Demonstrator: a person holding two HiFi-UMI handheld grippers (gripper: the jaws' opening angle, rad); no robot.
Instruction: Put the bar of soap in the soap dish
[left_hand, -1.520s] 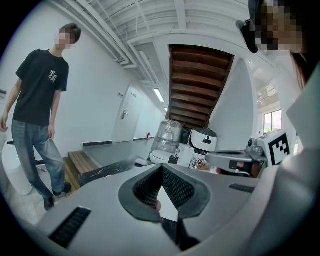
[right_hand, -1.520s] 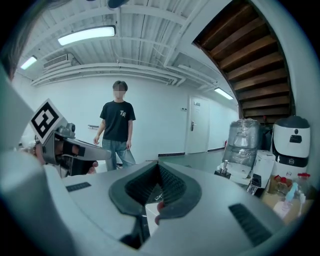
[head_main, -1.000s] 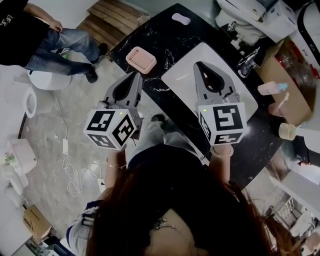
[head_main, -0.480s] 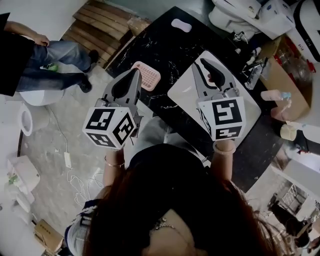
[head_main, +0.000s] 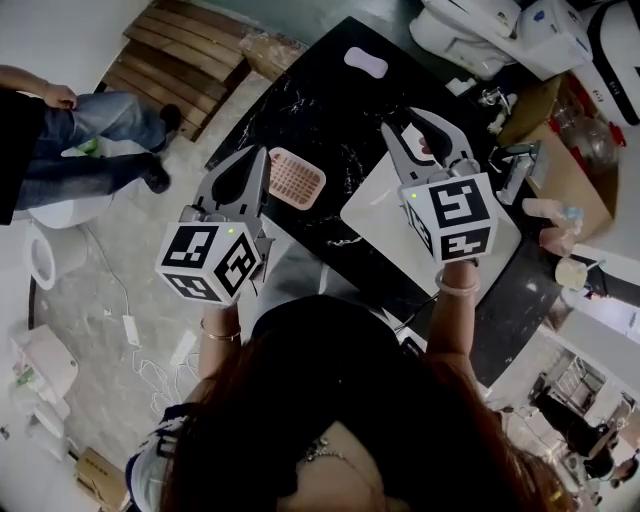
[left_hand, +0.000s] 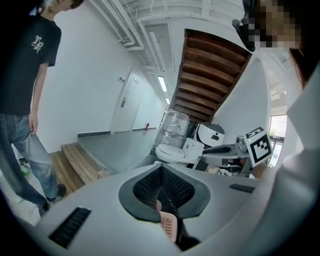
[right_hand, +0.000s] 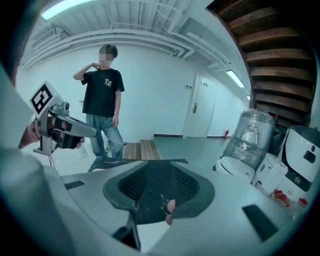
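Note:
The pink bar of soap (head_main: 365, 62) lies at the far end of the black marble counter (head_main: 330, 110). The pink slatted soap dish (head_main: 296, 177) sits near the counter's left edge; a sliver of the dish (left_hand: 168, 225) shows through the left jaws. My left gripper (head_main: 258, 155) (left_hand: 162, 169) hovers just left of the dish, tips together, holding nothing. My right gripper (head_main: 425, 125) (right_hand: 155, 172) is over the far corner of the white sink; its jaws are opening and only counter shows between them. A small pink shape (right_hand: 170, 205) peeks past its right jaw; I cannot tell what it is.
A white sink basin (head_main: 385, 215) with a faucet (head_main: 512, 165) is set in the counter. A cardboard box (head_main: 580, 175) and pink bottles (head_main: 553, 213) stand at the right, a toilet (head_main: 465, 35) behind. Wooden steps (head_main: 170, 65) and a standing person (head_main: 60, 150) are at the left.
Both grippers have moved forward over the counter, toward the dish and the soap. The right jaws have gone from shut to parted. The left jaws stay together.

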